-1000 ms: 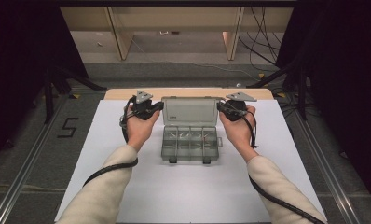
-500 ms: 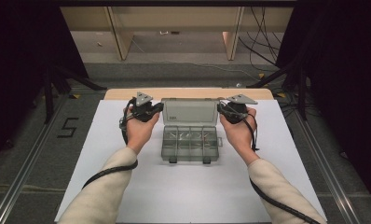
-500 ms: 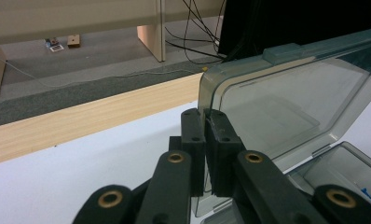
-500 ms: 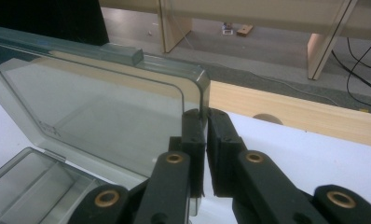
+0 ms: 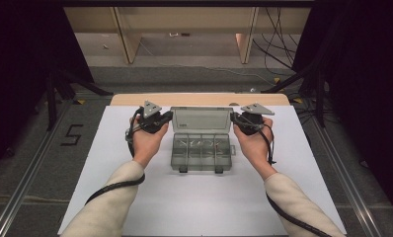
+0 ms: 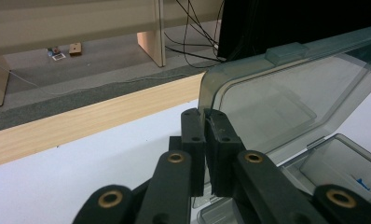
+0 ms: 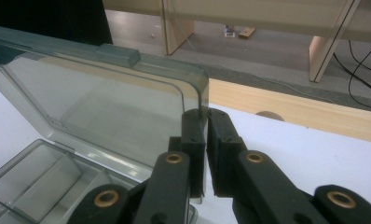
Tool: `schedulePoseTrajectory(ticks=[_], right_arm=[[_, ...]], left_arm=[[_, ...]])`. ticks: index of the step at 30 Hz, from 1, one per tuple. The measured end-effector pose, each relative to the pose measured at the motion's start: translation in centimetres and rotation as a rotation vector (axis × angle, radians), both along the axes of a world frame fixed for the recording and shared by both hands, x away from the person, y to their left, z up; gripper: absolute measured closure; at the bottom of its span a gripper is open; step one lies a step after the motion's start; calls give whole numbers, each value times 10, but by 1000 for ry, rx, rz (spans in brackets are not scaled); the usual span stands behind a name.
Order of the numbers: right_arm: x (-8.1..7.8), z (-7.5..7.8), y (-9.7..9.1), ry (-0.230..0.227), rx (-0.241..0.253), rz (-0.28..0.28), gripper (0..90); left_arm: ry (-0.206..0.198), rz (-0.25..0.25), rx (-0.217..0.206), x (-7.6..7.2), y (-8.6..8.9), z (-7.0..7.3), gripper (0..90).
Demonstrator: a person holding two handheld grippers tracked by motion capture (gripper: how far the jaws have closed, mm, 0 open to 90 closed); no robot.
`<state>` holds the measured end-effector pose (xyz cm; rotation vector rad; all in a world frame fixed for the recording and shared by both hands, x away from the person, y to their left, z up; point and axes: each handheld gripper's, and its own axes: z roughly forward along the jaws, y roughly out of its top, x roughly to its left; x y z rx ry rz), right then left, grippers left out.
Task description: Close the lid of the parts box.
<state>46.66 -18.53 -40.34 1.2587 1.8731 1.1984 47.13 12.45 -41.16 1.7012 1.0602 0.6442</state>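
A clear grey compartment box point(image 5: 201, 148) sits near the middle of the white surface point(image 5: 110, 197), closer to its far edge than its near one, with its lid point(image 5: 201, 120) raised toward the far edge. The left claw point(image 5: 166, 117) is closed tight on the lid's left side edge, its pads pinching the thin plastic wall, as the left gripper view shows. The right claw point(image 5: 235, 118) is likewise clamped on the lid's right side edge near its top corner.
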Motion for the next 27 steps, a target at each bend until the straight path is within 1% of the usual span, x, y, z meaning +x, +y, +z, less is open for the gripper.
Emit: schedulePoseTrajectory(ticks=[1,2,3,4,5,6,7,8,9,11,12,13,14,17,18,20,22,23,24,26,27], right_arm=[[-1,0,0,1,-1,0,865],[-2,0,0,11,2,3,864],[-3,0,0,0,-4,0,865],[-4,0,0,0,-1,3,865],[-5,0,0,10,-3,2,865],[-5,-1,0,1,-4,2,865],[-6,-1,-1,0,-11,2,865],[-6,-1,0,-5,-4,3,865],[-7,-1,1,3,0,6,865],[-8,-1,0,0,-22,5,865],[-8,-1,0,-5,-19,6,865],[-9,-1,1,-1,-9,7,865],[-9,-2,0,-16,-22,5,865],[-12,-2,1,-6,-23,0,866],[-12,-2,1,-6,-22,1,865],[-13,-2,0,-10,-26,4,865],[-14,-2,0,-7,-21,6,865],[-15,-3,0,-2,-12,15,865],[-15,-2,0,-10,-20,10,865],[-15,-2,0,-8,-25,11,864],[-15,-3,0,-15,-19,9,864]], left_arm=[[-3,-2,4,-1,0,0,863],[-6,-4,8,-2,0,0,863],[-15,-2,13,-3,0,-1,863],[-22,-4,18,-4,0,-2,863],[-24,-5,18,-5,0,-2,862],[-26,-6,11,-6,0,-3,862],[-30,-7,15,-7,0,-3,862],[-29,-5,15,-8,0,-3,862],[-29,-6,16,-8,0,-3,862],[-31,-7,16,-9,1,-3,862],[-30,-6,9,-10,0,-4,862],[-32,-10,14,-10,1,-4,862],[-30,-8,13,-11,1,-4,861],[-35,-11,17,-13,1,-4,861],[-36,-14,22,-14,1,-4,861],[-38,-14,18,-15,1,-5,860],[-42,-15,19,-16,1,-6,860],[-41,-16,22,-17,2,-6,860],[-42,-16,22,-17,1,-6,860],[-41,-15,19,-18,1,-6,860],[-42,-18,21,-18,2,-6,859]])
